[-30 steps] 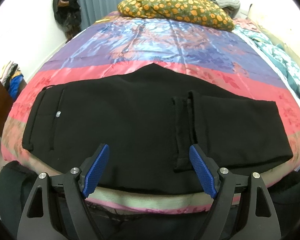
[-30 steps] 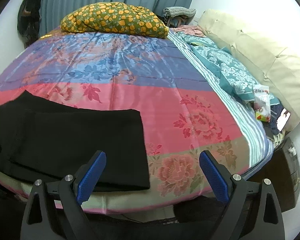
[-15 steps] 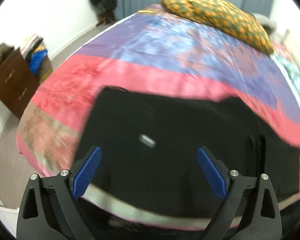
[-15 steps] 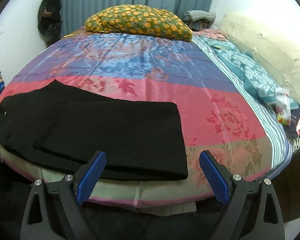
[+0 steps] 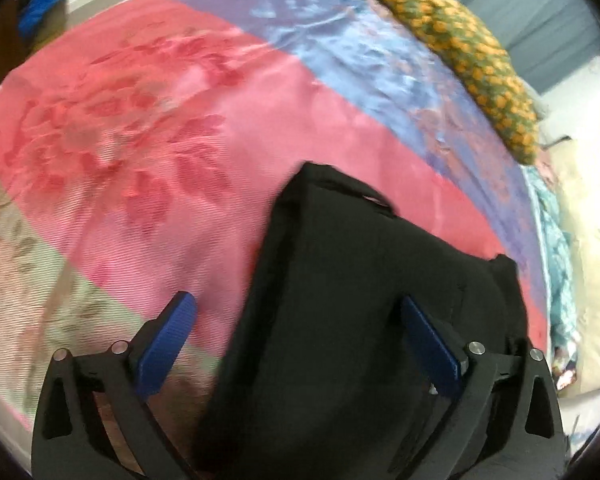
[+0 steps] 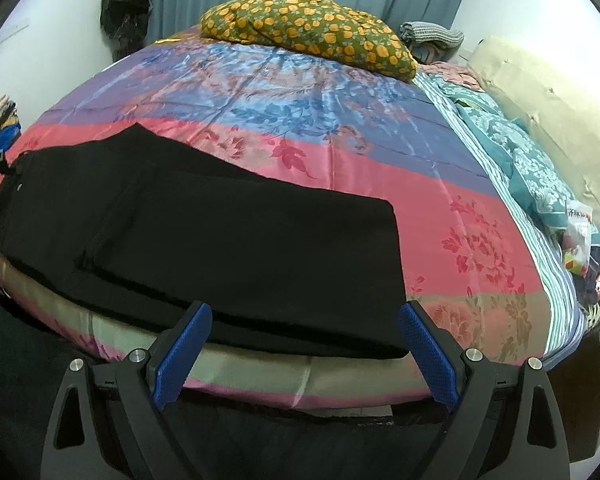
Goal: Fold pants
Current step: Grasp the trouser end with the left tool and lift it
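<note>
Black pants (image 6: 236, 240) lie folded lengthwise along the front edge of the bed, waist at the left and leg ends at the right. My right gripper (image 6: 305, 310) hovers open over the front edge near the leg ends, nothing between its blue pads (image 6: 428, 356). In the tilted, blurred left wrist view, the waist end of the pants (image 5: 340, 300) runs under my left gripper (image 5: 296, 304). Its jaws are opening; the cloth lies below and between them without being pinched. The waistband corner (image 5: 328, 176) points away from it.
A satin bedspread (image 6: 300, 92) in pink, blue and purple bands covers the bed. A green-and-orange pillow (image 6: 308, 28) lies at the far end. A teal blanket (image 6: 512, 148), snack packets (image 6: 578, 240) and a cream cushion (image 6: 548, 96) line the right side.
The left wrist view swung left from the pants' middle to the waist end, dropped closer and rolled, and its jaws spread wider. The right gripper shifted left, bringing the leg ends between its fingers.
</note>
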